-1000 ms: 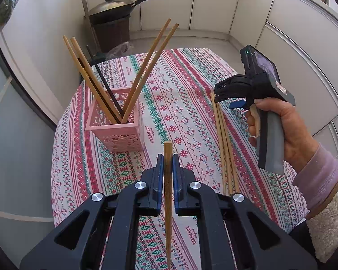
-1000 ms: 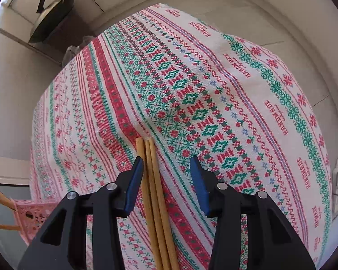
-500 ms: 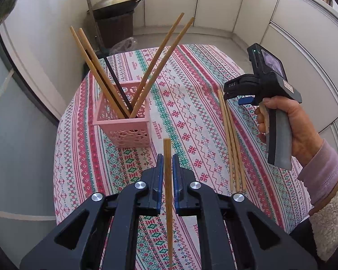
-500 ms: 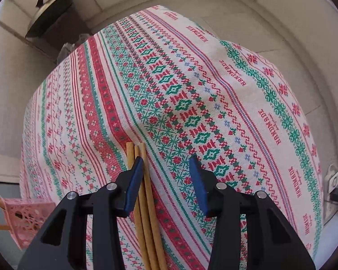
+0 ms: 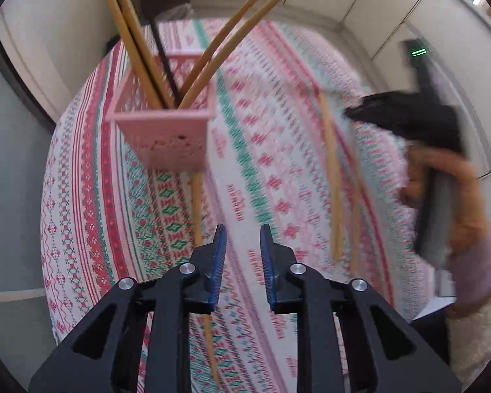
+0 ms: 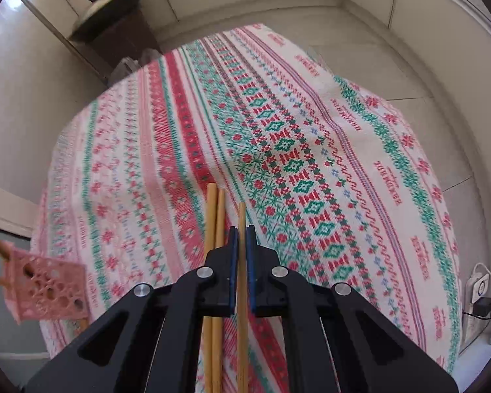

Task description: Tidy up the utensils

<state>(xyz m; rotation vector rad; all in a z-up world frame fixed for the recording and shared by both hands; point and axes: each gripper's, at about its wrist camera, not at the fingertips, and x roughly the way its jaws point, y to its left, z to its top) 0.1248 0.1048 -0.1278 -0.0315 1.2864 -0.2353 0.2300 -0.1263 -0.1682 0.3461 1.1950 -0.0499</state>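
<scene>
On the tabletop [image 6: 360, 104], under a red-and-green patterned cloth, a pink basket [image 5: 167, 137] sits toward the left side with several chopsticks already standing in it. One loose chopstick [image 5: 197, 209] lies on the cloth just in front of the basket, left of the left tool [image 5: 239, 262]. That tool's jaws stand apart with nothing between them, and it hovers above the cloth, pointed at the basket.

The right tool [image 6: 241, 262] is clamped narrow on a single chopstick [image 6: 242, 222]. Two more chopsticks [image 6: 214, 216] lie just beside it on the left, close to the held one.

Step looks like pick-up of one stick. To do it well: lift straight up so the neighbours don't drag, keep the stick along the fingers, then tip it upright over the basket opening.

The right hand [image 5: 442, 196] is blurred in the left view, gripping the handle roughly upright.
</scene>
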